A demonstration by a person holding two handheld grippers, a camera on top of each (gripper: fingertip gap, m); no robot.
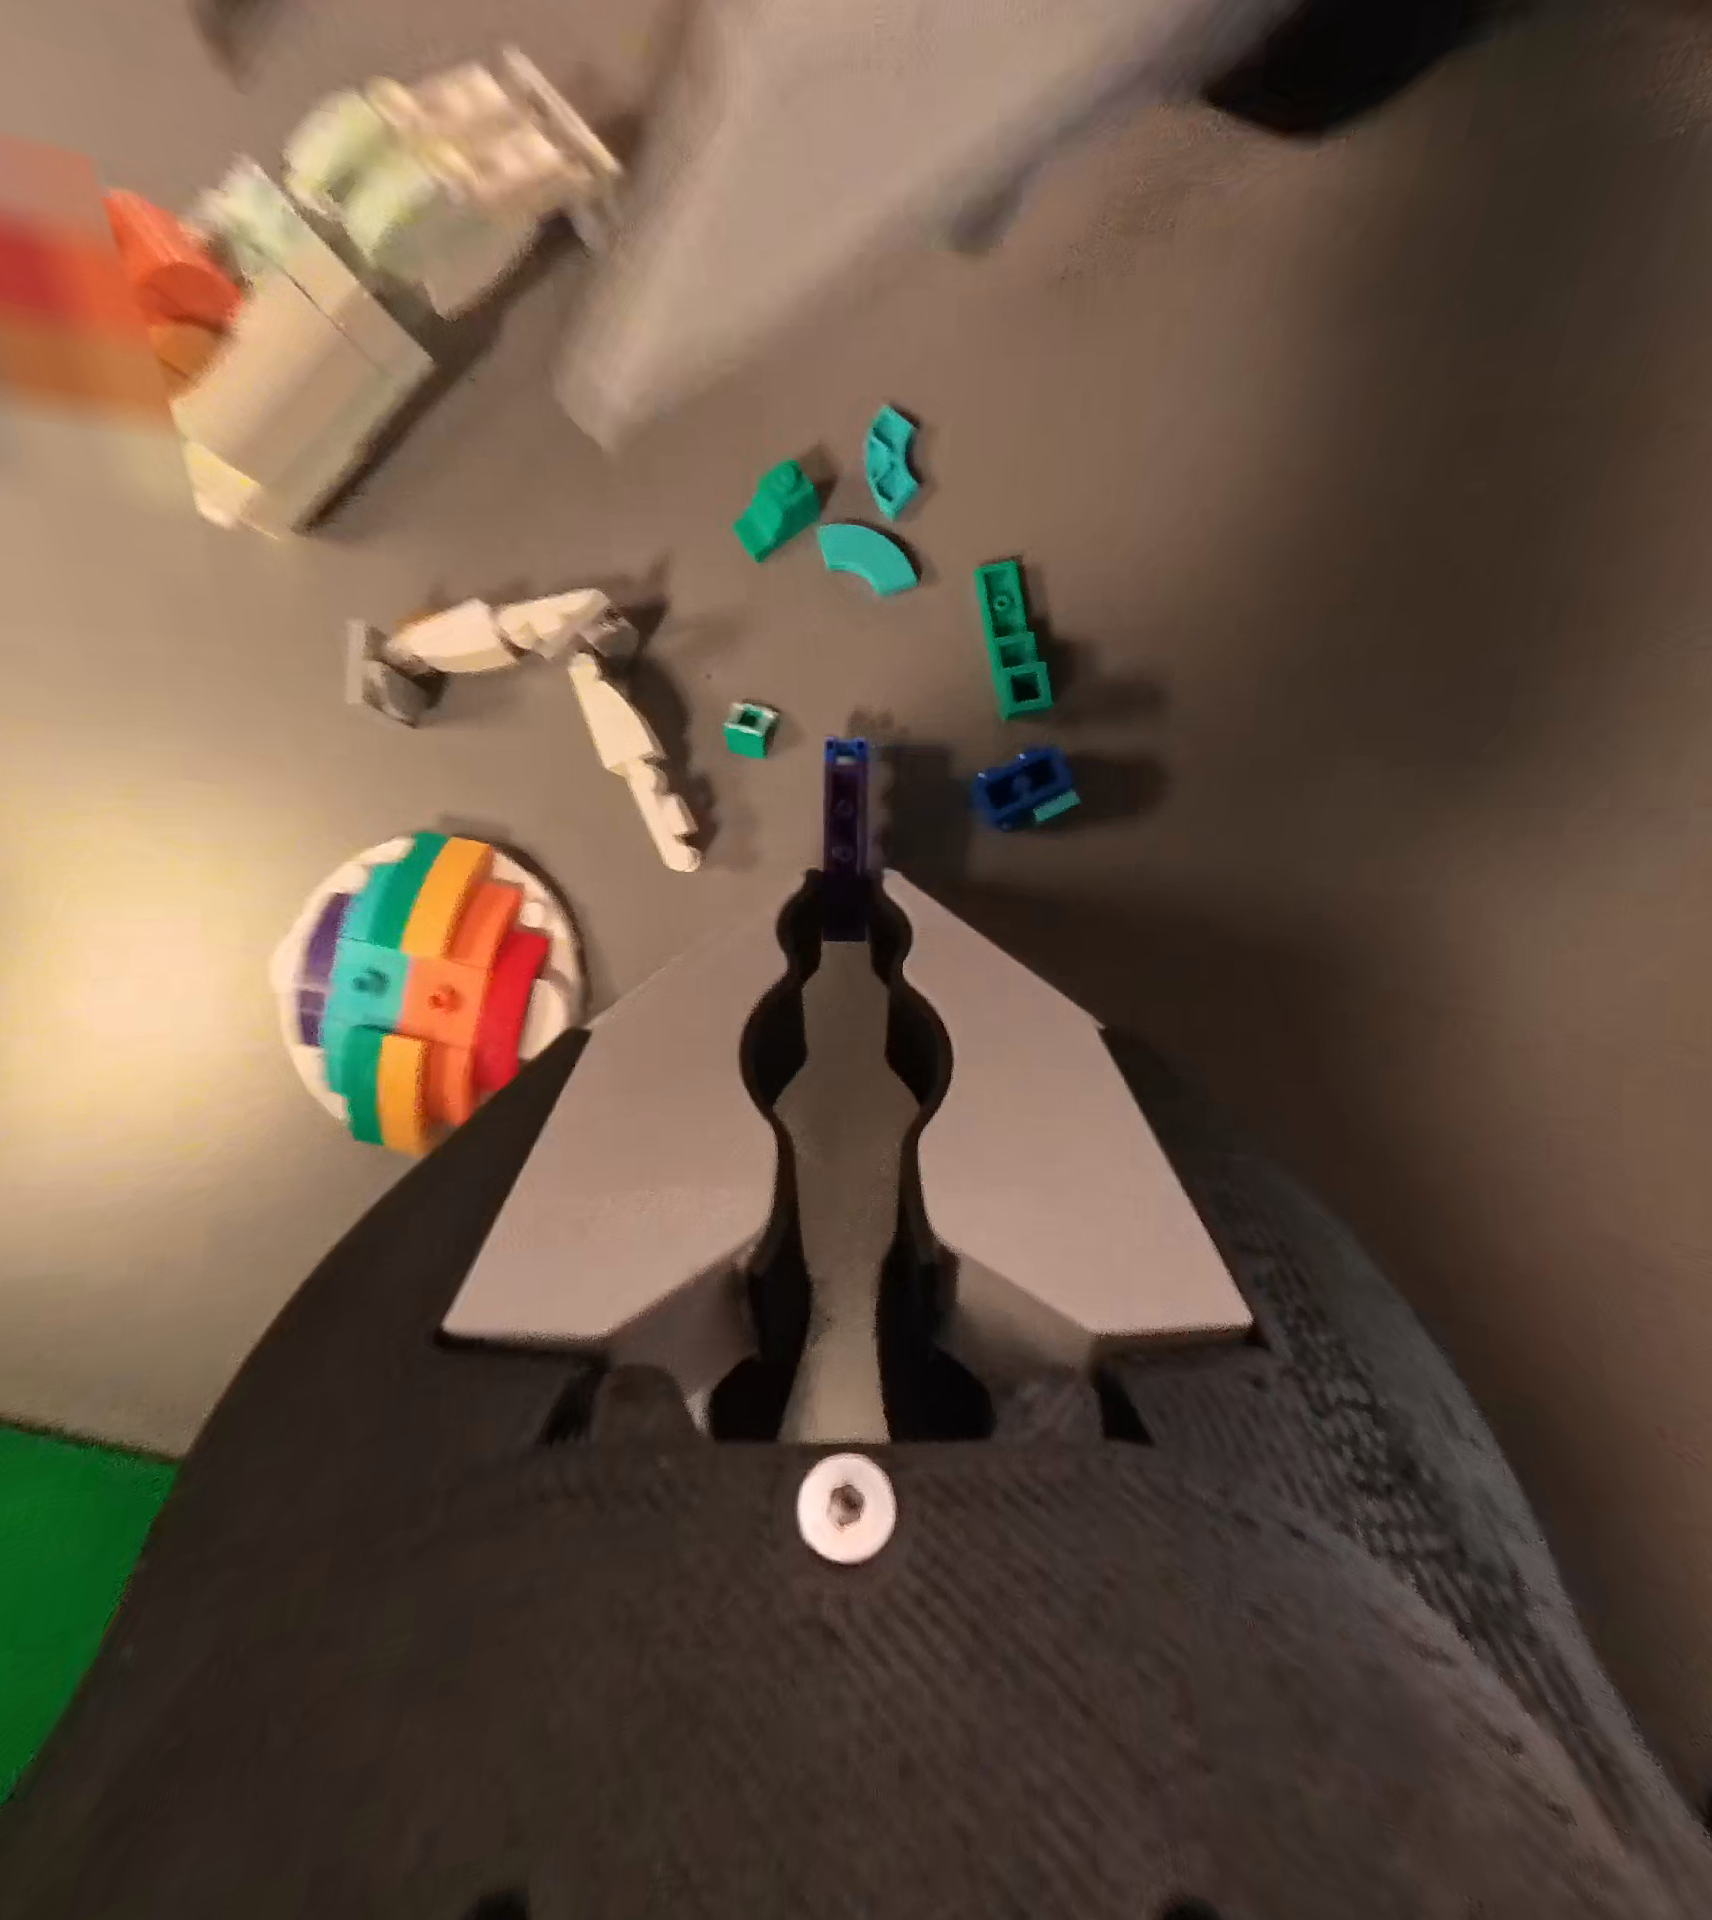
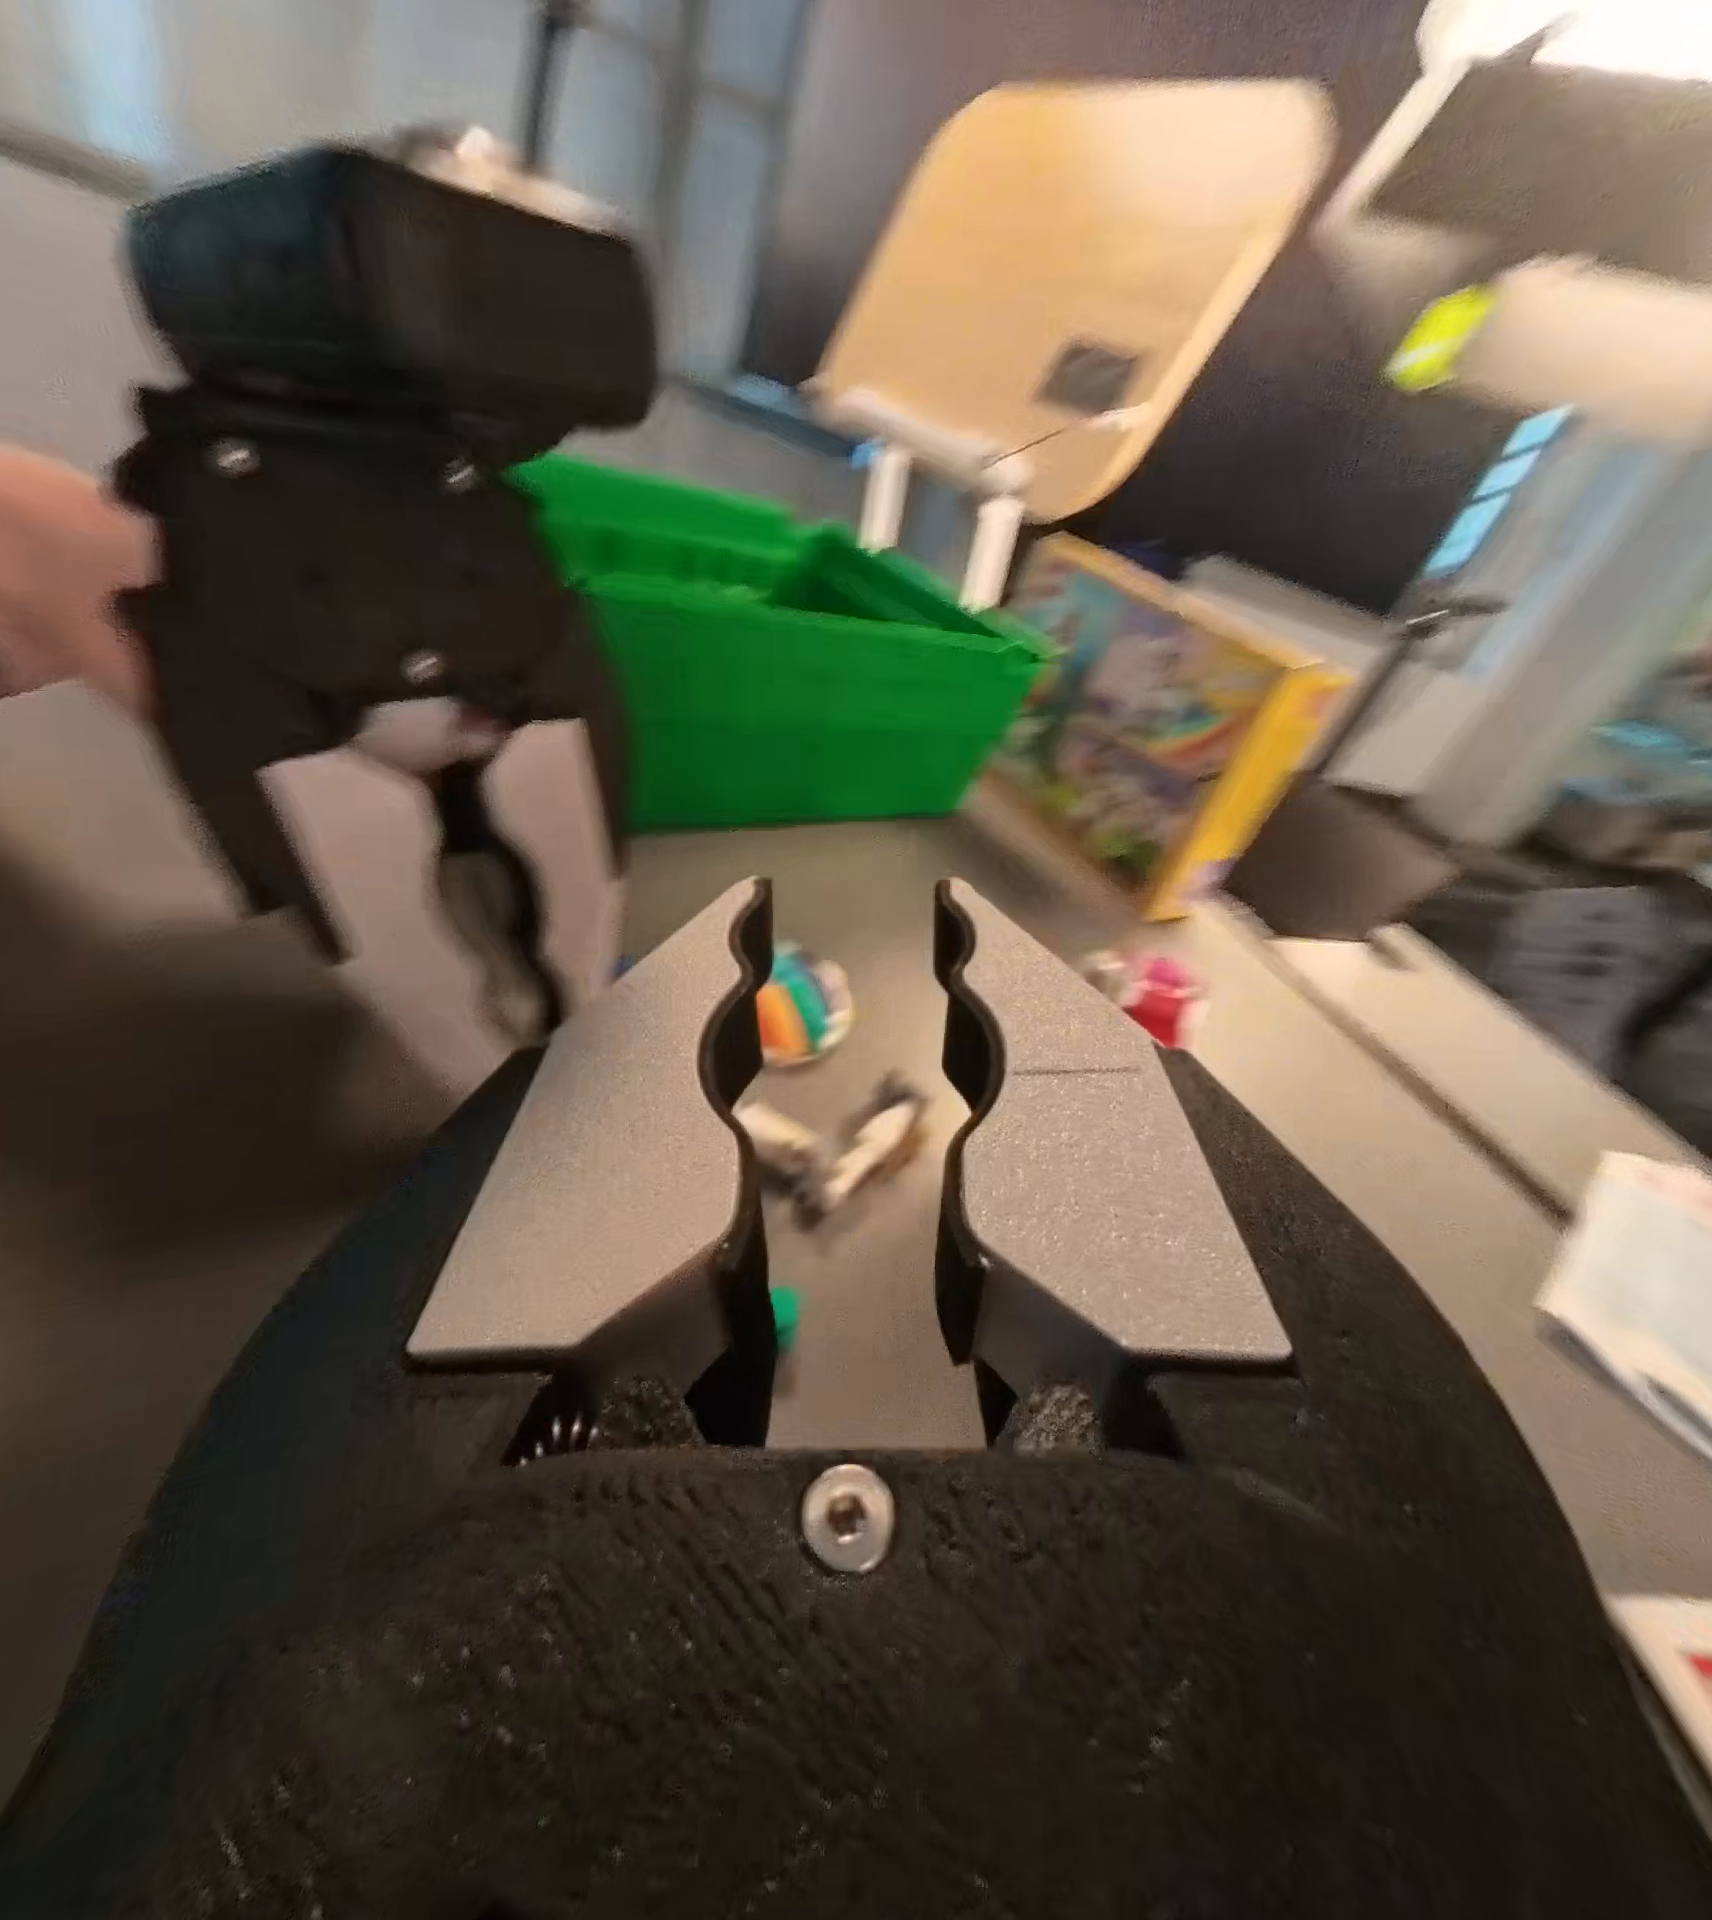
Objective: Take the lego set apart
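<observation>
While clenched on a slim purple brick [image 1: 847, 831] above grey table [image 1: 1351, 727], left gripper [image 1: 844, 899] hangs over loose teal pieces [image 1: 867, 556], blue brick [image 1: 1018, 787], white limb assembly [image 1: 561, 665]. Rainbow dome [image 1: 426, 987] just left, near green bin [image 2: 810, 686]. Right gripper [image 2: 850, 914] released, empty, raised; bare tabletop to the right.

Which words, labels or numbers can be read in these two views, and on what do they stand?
None can be read.
Colourful cardboard box with yellow edge: print too blurred.
White paper booklet at the right: print too blurred.
Loose green plastic bricks: no legible marks.
</observation>
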